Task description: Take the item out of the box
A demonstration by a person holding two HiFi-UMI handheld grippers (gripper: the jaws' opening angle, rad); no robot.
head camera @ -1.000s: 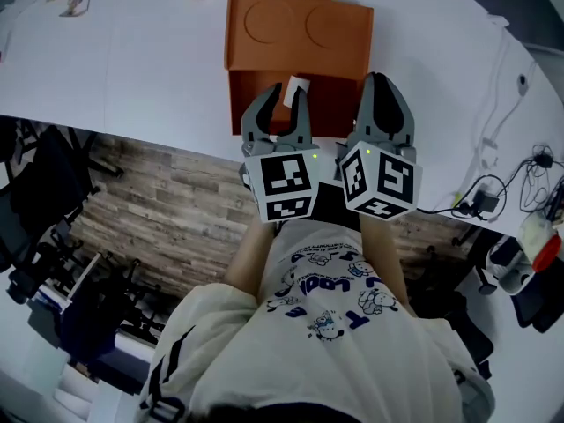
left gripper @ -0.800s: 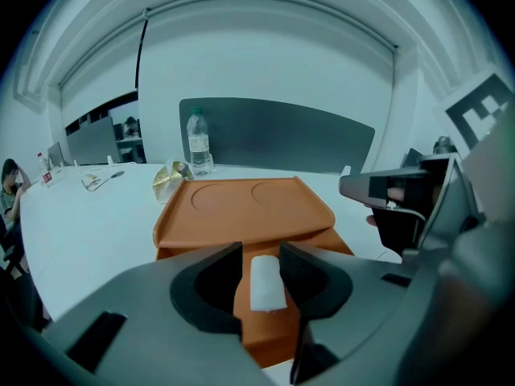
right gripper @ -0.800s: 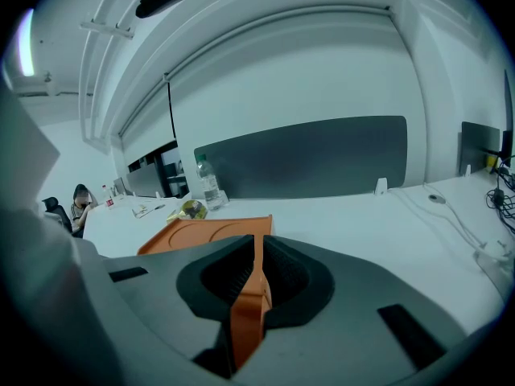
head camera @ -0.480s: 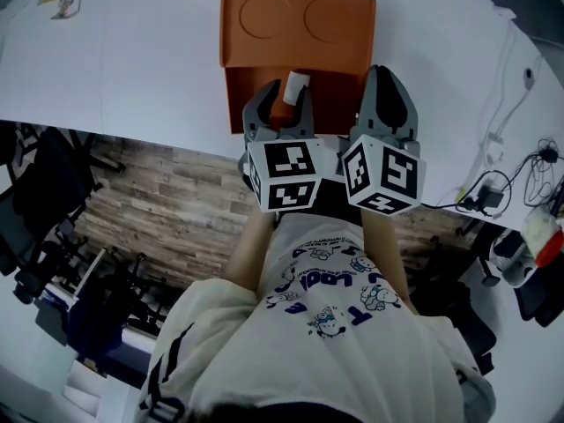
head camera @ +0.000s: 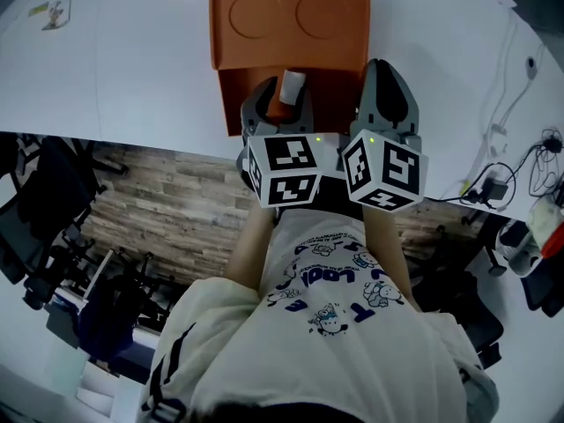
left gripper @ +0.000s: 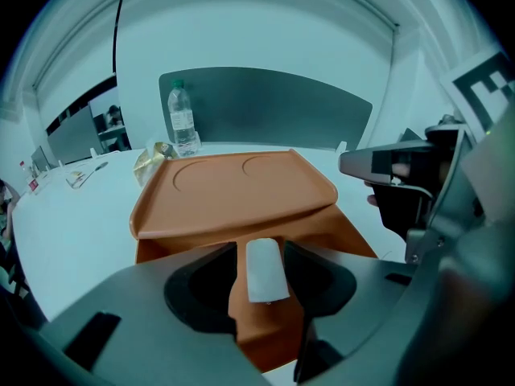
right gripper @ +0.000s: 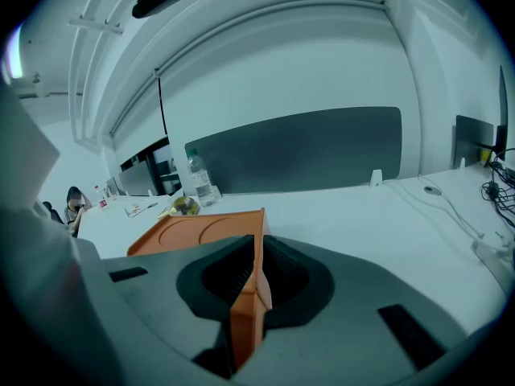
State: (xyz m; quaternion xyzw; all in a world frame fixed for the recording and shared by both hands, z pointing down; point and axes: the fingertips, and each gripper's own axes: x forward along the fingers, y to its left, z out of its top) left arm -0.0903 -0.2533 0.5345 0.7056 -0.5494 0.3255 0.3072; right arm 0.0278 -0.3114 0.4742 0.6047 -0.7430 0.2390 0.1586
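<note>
From the head view, the orange box sits at the near edge of the white table with its lid folded back toward the far side. The white item stands upright inside the open part, toward the left. My worry is the edge: the box overhangs nothing yet, but a tug on the item that drags the box along could pull it off toward me. The left gripper reaches down over the item, and the right gripper is on the box's right wall.

In the left gripper view, the risk is a lopsided close. The item sits nearer the right pad than the left, so I judge that closing from here could tip it over or push it back down into the box. The jaws have just been opening and stand wide, with the item between them but not pinched. A gap shows on its left side, and I cannot tell whether it brushes the right pad.

In the right gripper view, the thin orange wall could slip out if the box twists. The jaws are closed tight on that wall, its edge running up between the pads.
</note>
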